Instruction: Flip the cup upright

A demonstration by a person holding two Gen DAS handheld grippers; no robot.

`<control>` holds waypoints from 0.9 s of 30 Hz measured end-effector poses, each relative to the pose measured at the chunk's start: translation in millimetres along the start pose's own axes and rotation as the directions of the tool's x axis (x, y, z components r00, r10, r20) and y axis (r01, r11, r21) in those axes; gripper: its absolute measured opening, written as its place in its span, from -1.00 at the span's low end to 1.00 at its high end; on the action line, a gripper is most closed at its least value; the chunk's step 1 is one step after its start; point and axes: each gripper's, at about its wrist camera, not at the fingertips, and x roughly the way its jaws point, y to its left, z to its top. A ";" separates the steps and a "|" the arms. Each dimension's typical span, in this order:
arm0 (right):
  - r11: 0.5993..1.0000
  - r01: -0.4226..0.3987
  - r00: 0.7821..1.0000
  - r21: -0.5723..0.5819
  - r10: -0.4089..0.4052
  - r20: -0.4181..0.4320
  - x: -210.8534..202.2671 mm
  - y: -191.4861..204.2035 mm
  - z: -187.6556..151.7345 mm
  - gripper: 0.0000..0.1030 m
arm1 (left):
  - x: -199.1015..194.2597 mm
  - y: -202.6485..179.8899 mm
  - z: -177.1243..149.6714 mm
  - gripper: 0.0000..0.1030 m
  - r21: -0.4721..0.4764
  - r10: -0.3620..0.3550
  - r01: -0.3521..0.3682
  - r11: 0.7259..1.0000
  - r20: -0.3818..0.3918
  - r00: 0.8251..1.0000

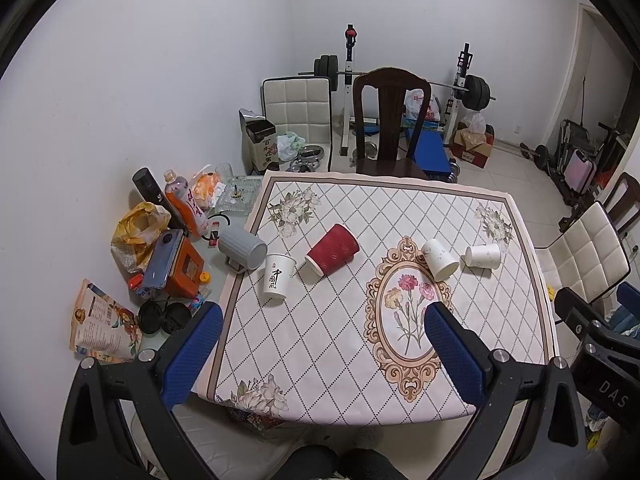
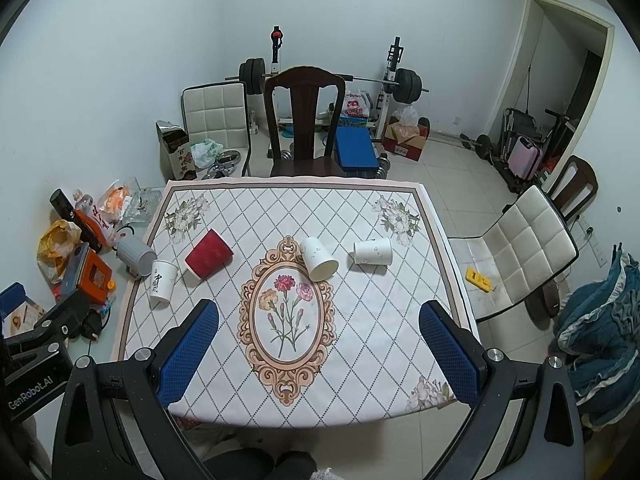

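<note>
Both tools, left (image 1: 324, 320) and right (image 2: 319, 316), hover spread wide, well short of the toppled red cup (image 1: 332, 250).

My right gripper (image 2: 319, 322) hangs over the near edge of the floral diamond-pattern tablecloth (image 2: 360, 320), blue-padded fingers (image 2: 192, 344) wide apart, nothing btwn them. Red ribbed paper cup (image 2: 208, 254) on its side twd left edge. Two white paper cups (image 2: 318, 259) (image 2: 373, 251) on sides mid-cloth; grey ribbed mug (image 2: 137, 255) tipped at left edge.

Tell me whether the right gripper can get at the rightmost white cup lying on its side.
Probably yes: the right gripper is open, and nothing stands between it and the white cup.
</note>
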 end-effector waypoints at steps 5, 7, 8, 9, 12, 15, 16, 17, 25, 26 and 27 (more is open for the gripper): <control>1.000 0.001 1.000 0.001 -0.001 0.002 1.2 1.1 -0.9 0.97 | 0.5 0.4 1.3 1.00 0.000 0.000 0.000 1.000 -0.001 1.000; 1.000 0.000 1.000 0.001 0.000 0.003 -0.5 0.7 -0.6 0.97 | 0.5 0.1 1.6 1.00 0.000 -0.001 0.001 1.000 -0.001 1.000; 1.000 0.000 1.000 0.001 0.000 0.002 1.0 1.2 -0.9 0.97 | 0.5 0.8 1.3 1.00 0.000 0.000 0.000 1.000 0.000 1.000; 1.000 -0.001 1.000 0.000 0.001 0.003 -1.3 -0.1 1.0 0.97 | 0.6 0.9 1.5 1.00 0.000 -0.001 0.001 1.000 -0.001 1.000; 1.000 -0.002 1.000 -0.001 0.002 0.002 -3.4 -2.5 4.6 0.97 | 0.4 0.7 2.2 1.00 0.000 -0.001 0.001 1.000 0.001 1.000; 1.000 -0.003 1.000 0.001 0.003 0.001 -5.5 -3.5 5.9 0.97 | 0.5 1.7 3.8 1.00 -0.002 -0.001 0.001 1.000 0.001 1.000; 1.000 -0.005 1.000 0.001 0.005 0.001 -8.2 -4.6 7.3 0.97 | 0.7 1.2 4.4 1.00 -0.001 0.000 0.000 1.000 0.001 1.000; 1.000 -0.005 1.000 0.000 0.005 0.000 -9.7 -4.2 9.6 0.97 | 0.8 1.0 4.7 1.00 -0.001 -0.001 0.001 1.000 0.000 1.000; 1.000 -0.009 1.000 0.000 0.009 -0.003 -14.8 -4.6 15.5 0.97 | 2.2 5.6 8.8 1.00 -0.004 0.004 -0.004 1.000 0.001 1.000; 1.000 -0.009 1.000 0.000 0.009 -0.003 -13.3 -3.7 13.8 0.97 | 3.9 6.7 9.9 1.00 -0.006 0.005 -0.005 1.000 -0.001 1.000; 1.000 -0.010 1.000 0.000 0.010 -0.005 -13.2 -3.4 15.0 0.97 | 5.9 7.3 10.5 1.00 -0.008 0.009 -0.009 1.000 -0.003 1.000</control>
